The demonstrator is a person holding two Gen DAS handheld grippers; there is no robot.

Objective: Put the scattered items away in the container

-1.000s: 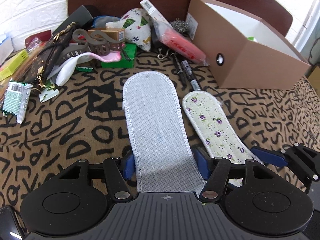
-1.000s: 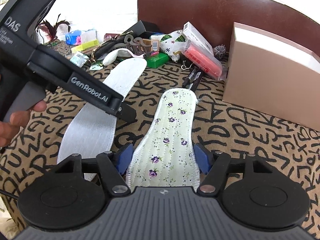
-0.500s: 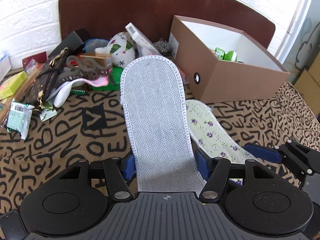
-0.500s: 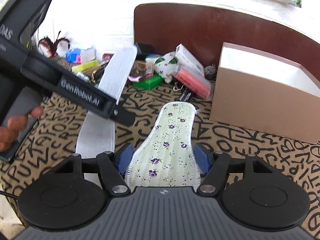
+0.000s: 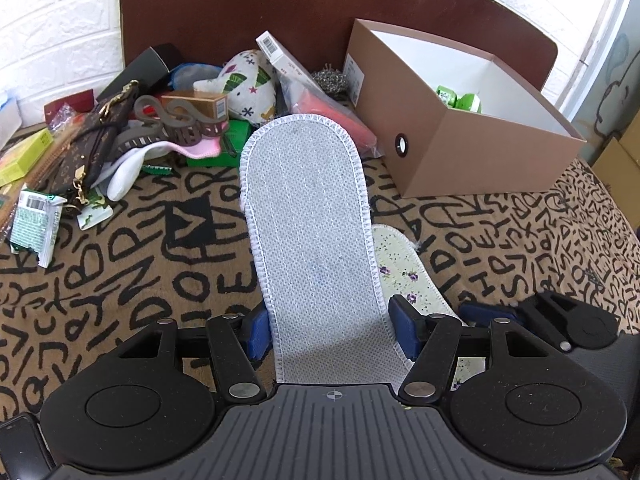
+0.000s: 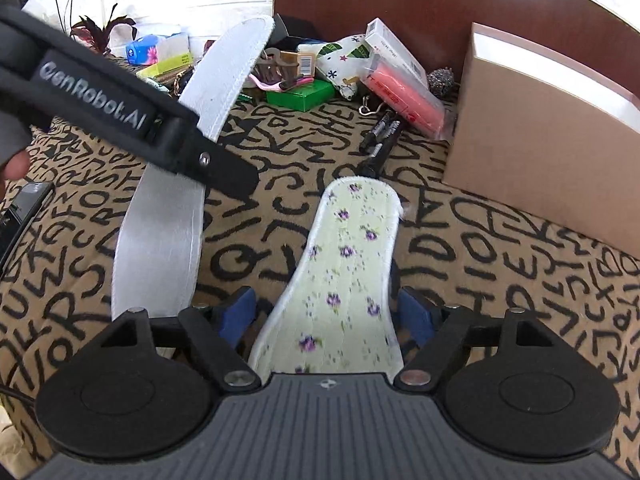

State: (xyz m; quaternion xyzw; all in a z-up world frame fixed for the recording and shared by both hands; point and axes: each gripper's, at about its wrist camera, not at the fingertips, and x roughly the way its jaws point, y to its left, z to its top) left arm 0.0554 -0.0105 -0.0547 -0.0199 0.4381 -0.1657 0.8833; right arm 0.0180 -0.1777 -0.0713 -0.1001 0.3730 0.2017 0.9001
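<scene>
The left claw (image 5: 332, 330) is pinching the heel end of the grey mesh insole (image 5: 308, 216), which is sticking out forward and raised above the letter-patterned cloth (image 5: 120, 280) covering the desk, its rounded toe pointing toward the clutter pile (image 5: 180, 120) at the back. The right claw (image 6: 326, 314) is holding the floral insole (image 6: 348, 264) between its blue pads (image 6: 238, 312); whether the pads are actually pressing on it I cannot tell, as a gap is showing on each side. The floral insole's toe is aiming at the black markers (image 6: 380, 136) lying on the cloth. In the left wrist view the floral insole (image 5: 404, 268) is sitting just beside and below the grey one. The brown cardboard box (image 5: 480, 152) is standing open to the right, with green items (image 5: 460, 100) lying inside it, well apart from both insoles.
</scene>
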